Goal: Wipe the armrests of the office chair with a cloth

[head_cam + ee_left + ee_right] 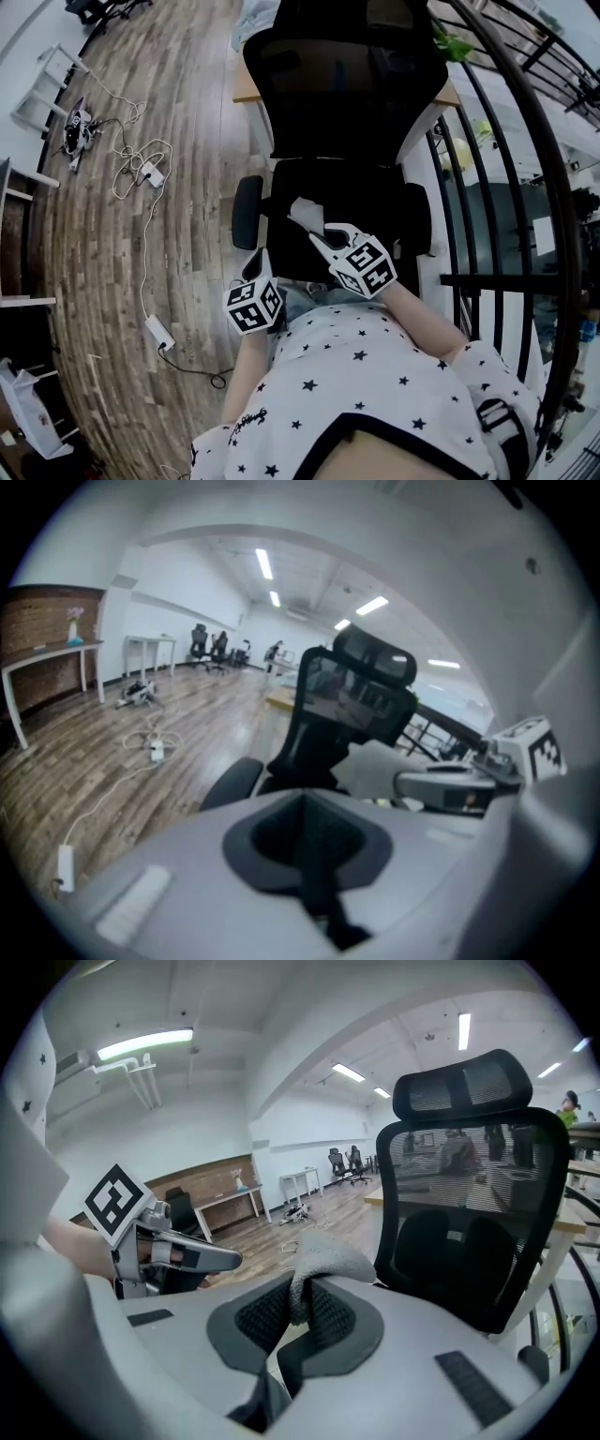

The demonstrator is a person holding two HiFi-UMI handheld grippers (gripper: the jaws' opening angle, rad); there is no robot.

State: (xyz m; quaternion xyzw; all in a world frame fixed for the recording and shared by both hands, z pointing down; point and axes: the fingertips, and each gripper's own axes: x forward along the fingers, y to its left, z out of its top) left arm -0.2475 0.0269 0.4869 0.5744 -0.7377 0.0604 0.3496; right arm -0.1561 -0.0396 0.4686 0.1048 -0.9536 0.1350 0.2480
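A black mesh office chair (352, 89) stands in front of me, with its left armrest (247, 211) and right armrest (417, 220) on either side of the seat. My right gripper (317, 231) is over the seat, shut on a pale grey cloth (304, 212). In the right gripper view the cloth (319, 1262) bulges up from between the jaws of that gripper (298, 1314). My left gripper (255, 274) hangs near the seat's front left corner, behind the left armrest (230, 780). Its jaws (314, 855) are shut with nothing in them.
White cables and power strips (150, 173) lie on the wooden floor at the left. A black railing (506, 187) runs close along the chair's right side. A wooden desk (246, 89) stands behind the chair. White shelving (42, 89) is at the far left.
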